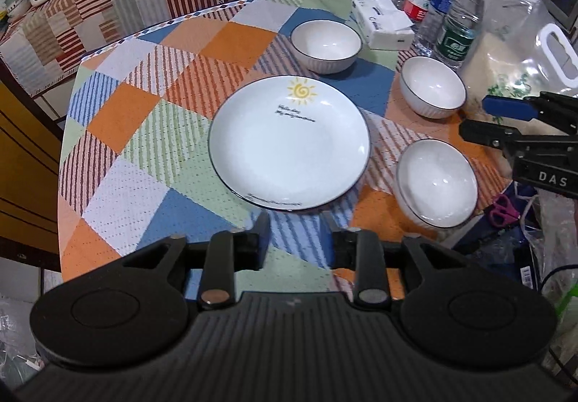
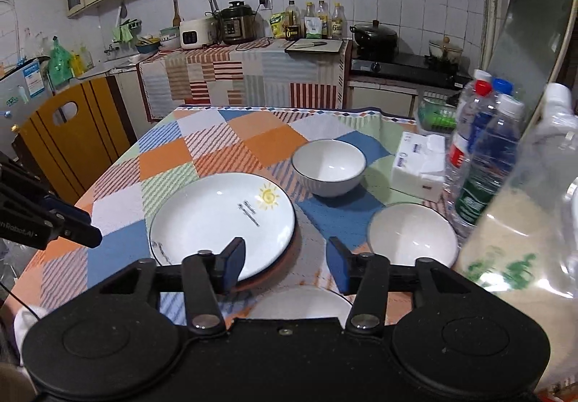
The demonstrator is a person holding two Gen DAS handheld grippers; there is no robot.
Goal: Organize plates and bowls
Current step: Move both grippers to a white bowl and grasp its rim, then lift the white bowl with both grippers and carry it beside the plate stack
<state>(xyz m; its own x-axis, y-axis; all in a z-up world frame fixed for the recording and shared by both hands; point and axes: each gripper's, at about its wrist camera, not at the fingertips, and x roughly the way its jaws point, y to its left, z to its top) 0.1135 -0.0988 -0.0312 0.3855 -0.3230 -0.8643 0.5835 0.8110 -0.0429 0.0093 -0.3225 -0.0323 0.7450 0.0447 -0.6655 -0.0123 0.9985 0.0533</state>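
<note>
A white plate (image 1: 289, 143) with a sun drawing lies mid-table; it also shows in the right wrist view (image 2: 220, 221). Three white bowls stand to its right: a far bowl (image 1: 326, 46) (image 2: 328, 167), a middle bowl (image 1: 432, 86) (image 2: 412, 235) and a near bowl (image 1: 437, 182) (image 2: 300, 302), the last partly hidden under my right gripper. My left gripper (image 1: 295, 225) is open and empty, just short of the plate's near rim. My right gripper (image 2: 285, 253) is open and empty, above the near bowl; it enters the left wrist view from the right (image 1: 484, 116).
Water bottles (image 1: 444, 4), a tissue pack (image 1: 384, 22) and a large clear jug (image 1: 520, 47) crowd the table's right side. The checked tablecloth (image 1: 151, 134) covers the table. A yellow chair (image 2: 68, 134) stands left; kitchen counters lie behind.
</note>
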